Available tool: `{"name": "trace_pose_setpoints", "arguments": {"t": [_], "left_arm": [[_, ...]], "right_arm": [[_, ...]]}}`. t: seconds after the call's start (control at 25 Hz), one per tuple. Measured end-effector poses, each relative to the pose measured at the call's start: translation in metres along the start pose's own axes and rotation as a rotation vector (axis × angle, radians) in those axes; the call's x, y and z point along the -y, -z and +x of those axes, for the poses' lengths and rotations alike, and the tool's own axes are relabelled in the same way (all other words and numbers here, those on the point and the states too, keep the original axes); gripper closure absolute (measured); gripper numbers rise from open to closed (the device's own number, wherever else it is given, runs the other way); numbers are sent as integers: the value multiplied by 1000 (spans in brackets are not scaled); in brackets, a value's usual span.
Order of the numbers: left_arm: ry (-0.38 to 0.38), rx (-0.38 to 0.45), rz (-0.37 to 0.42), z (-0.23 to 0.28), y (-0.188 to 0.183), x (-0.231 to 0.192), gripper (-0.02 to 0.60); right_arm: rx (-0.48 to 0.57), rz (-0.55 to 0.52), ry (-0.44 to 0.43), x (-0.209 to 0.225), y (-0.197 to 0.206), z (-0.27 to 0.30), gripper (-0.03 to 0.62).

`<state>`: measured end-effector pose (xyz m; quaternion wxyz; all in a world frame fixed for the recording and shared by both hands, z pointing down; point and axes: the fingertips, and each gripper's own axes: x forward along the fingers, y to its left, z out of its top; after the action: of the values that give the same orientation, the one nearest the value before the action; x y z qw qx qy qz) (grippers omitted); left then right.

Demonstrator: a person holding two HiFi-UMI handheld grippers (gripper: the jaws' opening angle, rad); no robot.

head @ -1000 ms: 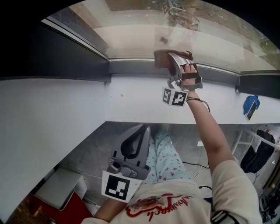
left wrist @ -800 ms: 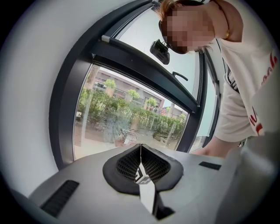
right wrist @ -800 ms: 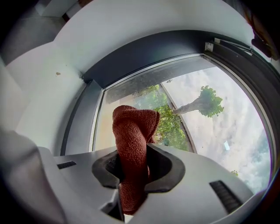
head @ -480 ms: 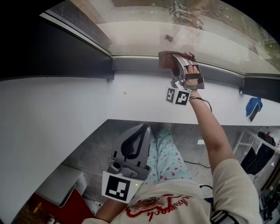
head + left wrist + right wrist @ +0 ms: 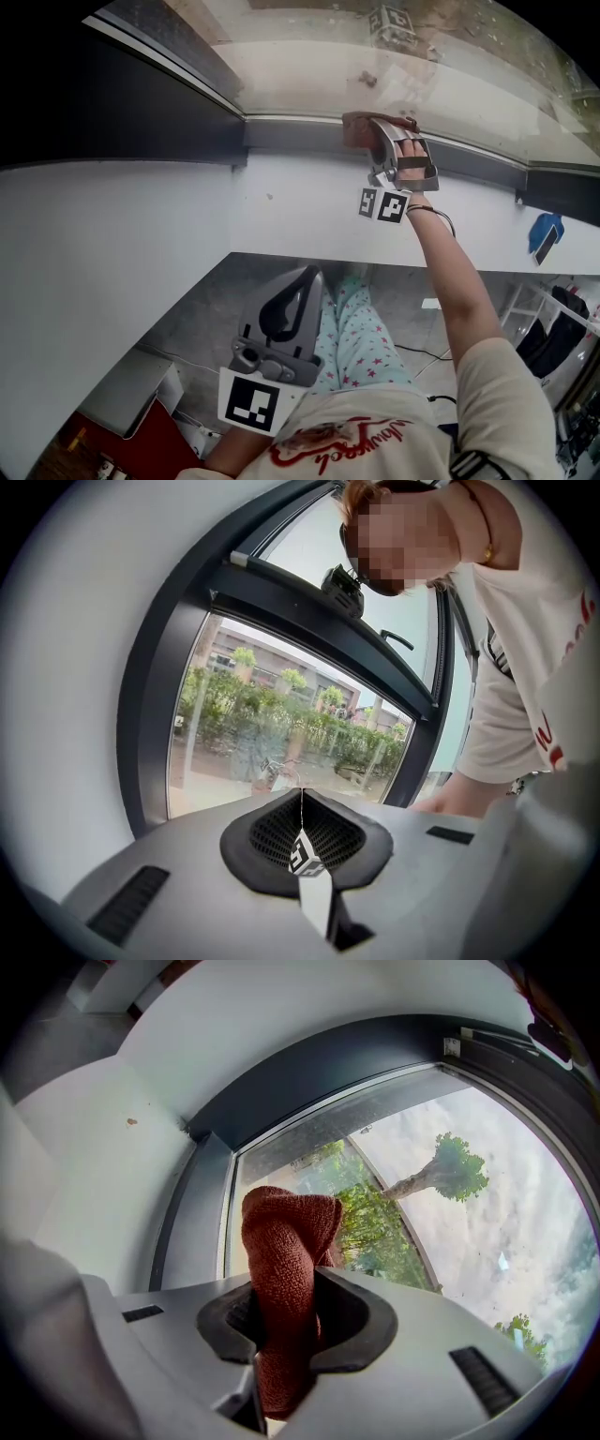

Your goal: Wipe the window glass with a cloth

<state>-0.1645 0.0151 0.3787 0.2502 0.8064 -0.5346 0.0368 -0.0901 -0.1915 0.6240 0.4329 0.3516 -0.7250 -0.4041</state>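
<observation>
Where any print shows, it is mostly code rather than words: black-and-white square markers sit on the cube of the right gripper [image 5: 367, 125] and on that of the left gripper [image 5: 302, 274], and a tiny square tag hangs at the left jaws' seam. Red script runs across the person's white shirt [image 5: 347, 436], but it is upside down and I cannot read it.

The rust-red knitted cloth [image 5: 284, 1232] is clamped between the right gripper's [image 5: 286, 1326] jaws, its coarse weave bunched into a rounded fold that stands above the black rubbery pads. From the head view the cloth [image 5: 354, 128] sits at the bottom edge of the window glass [image 5: 441, 80], right on the dark grey window frame [image 5: 291, 139]; whether it presses on the pane I cannot tell. The glass [image 5: 441, 1194] spreads wide to the right and upward of the cloth, with the frame's corner close on the left.

Held low near the person's body, well apart from the window, the smooth grey plastic left gripper [image 5: 302, 803] has its jaws drawn together with nothing between them. A flat white sill [image 5: 169, 211] runs below the frame, bare along most of its length.
</observation>
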Motion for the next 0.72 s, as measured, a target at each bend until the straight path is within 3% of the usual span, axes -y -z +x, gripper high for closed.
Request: {"name": "trace_pose_setpoints", "arguments": {"t": [0.72], "left_arm": [[-35,-15,-18,-8,11,-7,560]], "right_arm": [[-7,-11,-100,-38,5,16,497]]}}
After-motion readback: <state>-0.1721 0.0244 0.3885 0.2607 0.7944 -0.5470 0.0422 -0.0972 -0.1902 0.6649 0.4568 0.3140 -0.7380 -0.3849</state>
